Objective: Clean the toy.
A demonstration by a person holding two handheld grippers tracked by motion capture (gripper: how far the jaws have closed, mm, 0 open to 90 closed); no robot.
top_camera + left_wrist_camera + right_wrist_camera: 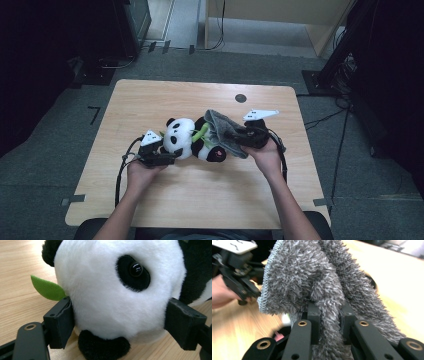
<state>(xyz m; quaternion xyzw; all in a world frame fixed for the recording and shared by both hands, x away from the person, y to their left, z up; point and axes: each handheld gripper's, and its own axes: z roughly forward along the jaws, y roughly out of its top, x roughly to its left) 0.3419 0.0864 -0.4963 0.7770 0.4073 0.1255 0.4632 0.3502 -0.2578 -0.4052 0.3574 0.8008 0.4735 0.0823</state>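
Pale wood tabletop [200, 200], rounded corners, one small dark disc [240, 98] near its far edge; dark carpet all round.

Panda [192, 140]: plush, black and white, lying on its side at the middle of the tabletop. Long axis runs left to right as I stand behind the person, head to the left, body and legs to the right, slightly tilted toward the near edge. Green leaf [47, 290] sticks out beside the head; a green stem crosses the chest.

Cloth [225, 132]: grey, shaggy, stitched edge. Draped over the panda's body end, bunched and lifted at the right.

Left gripper [162, 152]: held low at the panda's head. Fingers [60, 322] spread wide, one on each side of the head, pressing into the plush; the head sits squarely between them, face turned toward the camera.

Right gripper [240, 136]: raised above the panda's body end. Fingers [314, 315] pinched close together on a fold of cloth, the rest hanging over and around them.

Judgement: the cloth lies to the right of the head, along the panda's own axis. The right hand is nearer it and carries it; any wiping or covering stroke would likely run along the body while the left steadies the head.
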